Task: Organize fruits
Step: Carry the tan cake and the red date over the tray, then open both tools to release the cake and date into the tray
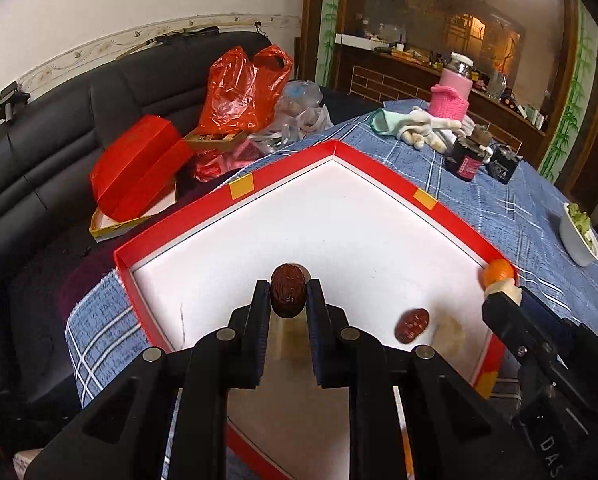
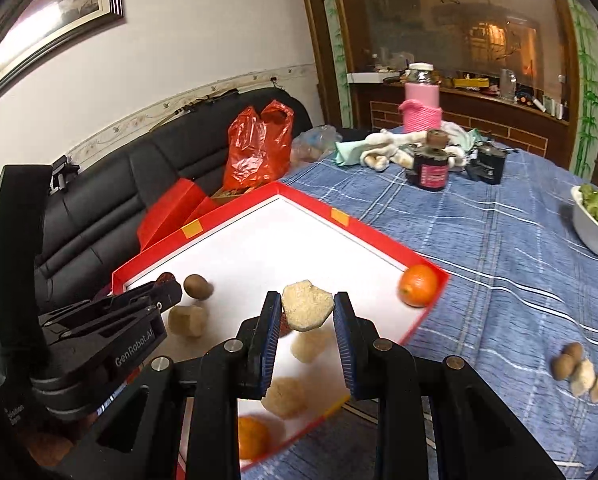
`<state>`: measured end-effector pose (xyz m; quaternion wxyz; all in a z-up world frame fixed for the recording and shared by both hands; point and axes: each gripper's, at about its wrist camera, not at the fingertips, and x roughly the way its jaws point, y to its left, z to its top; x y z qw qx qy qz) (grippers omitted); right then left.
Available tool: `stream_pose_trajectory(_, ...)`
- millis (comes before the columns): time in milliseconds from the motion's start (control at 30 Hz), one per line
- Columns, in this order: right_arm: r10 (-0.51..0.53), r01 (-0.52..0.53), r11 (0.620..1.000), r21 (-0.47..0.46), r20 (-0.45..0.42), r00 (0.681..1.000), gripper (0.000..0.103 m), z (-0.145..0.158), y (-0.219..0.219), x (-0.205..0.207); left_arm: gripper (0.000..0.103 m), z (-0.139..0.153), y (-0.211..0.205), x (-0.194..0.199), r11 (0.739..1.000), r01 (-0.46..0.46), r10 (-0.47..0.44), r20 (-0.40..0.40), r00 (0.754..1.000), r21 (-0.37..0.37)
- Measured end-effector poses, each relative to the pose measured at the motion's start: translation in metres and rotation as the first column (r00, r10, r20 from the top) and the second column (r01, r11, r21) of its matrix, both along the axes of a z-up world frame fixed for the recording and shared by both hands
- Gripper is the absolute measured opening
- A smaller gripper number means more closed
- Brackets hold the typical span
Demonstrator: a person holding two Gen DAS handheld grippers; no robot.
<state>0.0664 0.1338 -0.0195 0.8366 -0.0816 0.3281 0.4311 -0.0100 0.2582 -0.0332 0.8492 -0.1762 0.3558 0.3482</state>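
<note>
My left gripper is shut on a dark brown wrinkled date, held over the white floor of the red-rimmed box. A second date and a pale lump lie on the box floor. An orange sits in the right corner. My right gripper is shut on a pale beige lump above the box. Below it lie more pale lumps, a brown fruit and two oranges. The left gripper shows at the left.
On the blue checked tablecloth lie loose brown fruits and pale lumps. A white bowl of greens, a dark jar, a pink-sleeved bottle and gloves stand farther back. A black sofa with a red bag lies beyond the table.
</note>
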Motion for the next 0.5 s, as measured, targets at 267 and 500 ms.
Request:
stream_pose_trajectory(267,0.011,-0.012,1.000,-0.028,-0.038,0.999,0.026,-0.017,0.018,0.005,0.016,-0.005,0.005,0.004,1.000,-0.013,0.013,-0.041,0.999,-0.005)
stream_pose_trajectory(500,0.012,-0.014,0.999,-0.035,-0.042,0.999,0.027,-0.018,0.018,0.006,0.016,-0.004,0.004,0.005,1.000,-0.024,0.024,-0.056,0.998,0.009)
